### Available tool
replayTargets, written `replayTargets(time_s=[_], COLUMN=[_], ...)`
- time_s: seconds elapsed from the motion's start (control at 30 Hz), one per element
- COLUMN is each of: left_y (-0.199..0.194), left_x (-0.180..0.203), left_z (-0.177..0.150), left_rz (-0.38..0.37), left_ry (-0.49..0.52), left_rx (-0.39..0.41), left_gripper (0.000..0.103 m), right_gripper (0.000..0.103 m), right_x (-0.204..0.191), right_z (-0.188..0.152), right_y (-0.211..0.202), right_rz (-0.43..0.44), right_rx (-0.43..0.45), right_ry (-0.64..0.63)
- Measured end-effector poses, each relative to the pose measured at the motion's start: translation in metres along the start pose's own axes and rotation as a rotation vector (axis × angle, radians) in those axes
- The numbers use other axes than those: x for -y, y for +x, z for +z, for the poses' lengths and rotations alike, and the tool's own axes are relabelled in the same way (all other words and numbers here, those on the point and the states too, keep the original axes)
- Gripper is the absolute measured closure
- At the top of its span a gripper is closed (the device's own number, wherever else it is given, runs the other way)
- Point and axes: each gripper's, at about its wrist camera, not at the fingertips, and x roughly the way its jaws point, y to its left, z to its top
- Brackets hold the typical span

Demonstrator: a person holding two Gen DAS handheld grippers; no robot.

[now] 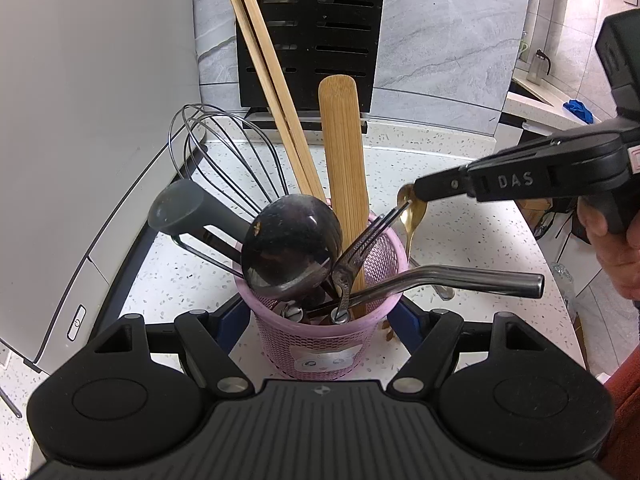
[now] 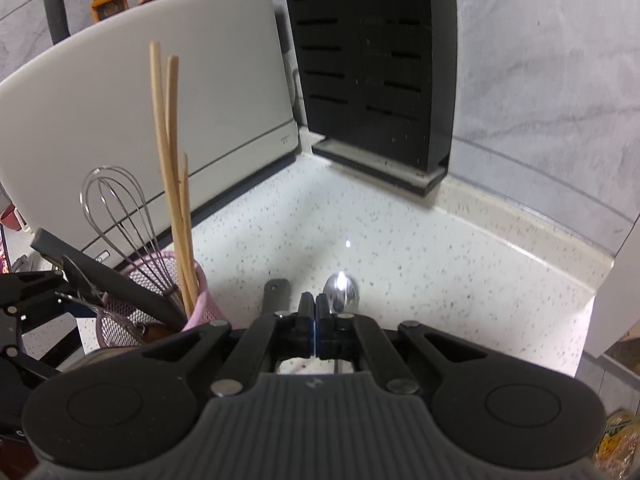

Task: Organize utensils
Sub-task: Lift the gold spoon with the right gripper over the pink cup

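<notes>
A pink mesh basket (image 1: 320,340) stands on the speckled counter (image 1: 472,216), with my left gripper (image 1: 320,308) shut on its sides. It holds a whisk (image 1: 216,148), a dark ladle (image 1: 292,240), chopsticks (image 1: 268,80), a bamboo spatula (image 1: 344,152), a fork (image 1: 360,248), a grey spatula (image 1: 176,208) and a steel handle (image 1: 460,276) that sticks out to the right. My right gripper (image 1: 418,194) (image 2: 316,304) comes in from the right with its jaws shut. Its tip meets the fork's tines in front of a gold spoon (image 1: 416,220). The spoon's bowl (image 2: 342,294) shows just beyond the right finger. Nothing is visibly pinched.
A grey appliance (image 1: 80,120) (image 2: 160,100) fills the left. A black slotted knife block (image 1: 312,32) (image 2: 372,60) stands against the marble wall behind. The counter's edge runs along the right, where a person's hand (image 1: 616,248) holds the right gripper.
</notes>
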Motion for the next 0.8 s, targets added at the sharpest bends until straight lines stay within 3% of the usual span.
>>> replayTargets(time_s=[0.33,0.8], left_y=[0.000,-0.001], left_x=[0.000,-0.002], left_z=[0.000,-0.001], left_rz=[0.000,0.000], left_ry=[0.001,0.004], left_rx=[0.000,0.000], left_gripper=[0.016,0.017], right_gripper=[0.103,0.103], right_x=[-0.003,-0.018], right_z=[0.008,0.027], right_y=[-0.028,-0.100], right_rz=[-0.048,-0.062], right_rx=[0.126,0.406], right_ry=[-0.043,-0.084])
